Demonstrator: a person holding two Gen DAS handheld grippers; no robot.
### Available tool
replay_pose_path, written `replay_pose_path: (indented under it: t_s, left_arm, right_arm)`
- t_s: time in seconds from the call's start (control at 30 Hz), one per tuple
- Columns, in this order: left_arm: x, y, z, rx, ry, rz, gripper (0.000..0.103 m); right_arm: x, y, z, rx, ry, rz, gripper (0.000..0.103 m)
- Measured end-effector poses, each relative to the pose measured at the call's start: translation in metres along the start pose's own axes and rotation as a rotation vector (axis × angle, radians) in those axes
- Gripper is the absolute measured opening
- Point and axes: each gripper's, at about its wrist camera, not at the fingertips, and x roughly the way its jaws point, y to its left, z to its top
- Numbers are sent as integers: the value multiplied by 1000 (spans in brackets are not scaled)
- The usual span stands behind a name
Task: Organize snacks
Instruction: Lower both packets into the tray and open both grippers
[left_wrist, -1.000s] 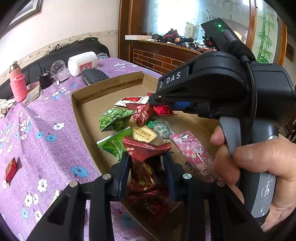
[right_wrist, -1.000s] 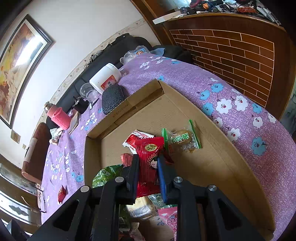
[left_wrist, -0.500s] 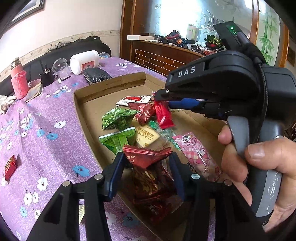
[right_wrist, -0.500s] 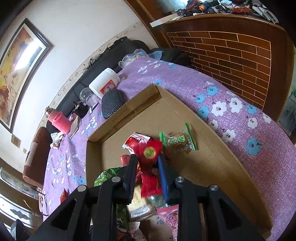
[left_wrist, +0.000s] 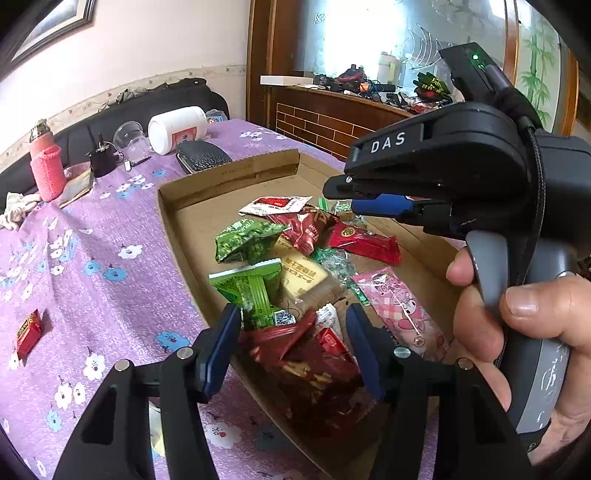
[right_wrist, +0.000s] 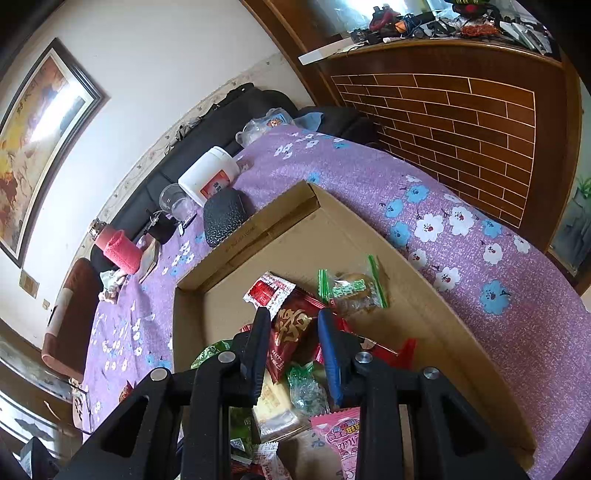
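A shallow cardboard box (left_wrist: 236, 173) on the purple tablecloth holds several snack packets. My left gripper (left_wrist: 291, 332) is open, its jaws wide apart on either side of a dark red packet (left_wrist: 295, 354) that lies at the box's near edge. My right gripper (right_wrist: 291, 332) is open and empty above the pile; it also shows in the left wrist view (left_wrist: 384, 203). The bright red packet (left_wrist: 364, 242) lies in the box below it. A dark red packet (right_wrist: 291, 332) lies between and below the right jaws. Green packets (left_wrist: 247, 242) and a pink packet (left_wrist: 402, 314) lie nearby.
A small red packet (left_wrist: 28, 332) lies on the cloth left of the box. Behind the box stand a white jar (left_wrist: 177, 129), a black case (left_wrist: 202, 155), a clear cup (left_wrist: 129, 136) and a pink bottle (left_wrist: 46, 166). A brick-patterned wooden counter (right_wrist: 461, 110) stands to the right.
My right gripper opened and let go of the bright red packet, which dropped into the box. My left gripper opened wider around the dark red packet, which now lies lower.
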Motion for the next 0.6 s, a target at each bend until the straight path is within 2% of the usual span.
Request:
replay_pose_path:
  t_s: [0.27, 0.6]
  left_arm:
    - [-4, -4, -2, 30, -36, 61, 65]
    - [-5, -6, -2, 54, -44, 97, 67]
  right_arm:
    - [-1, 2, -1, -16, -13, -15, 28]
    - [0, 0, -2, -18, -12, -31, 28]
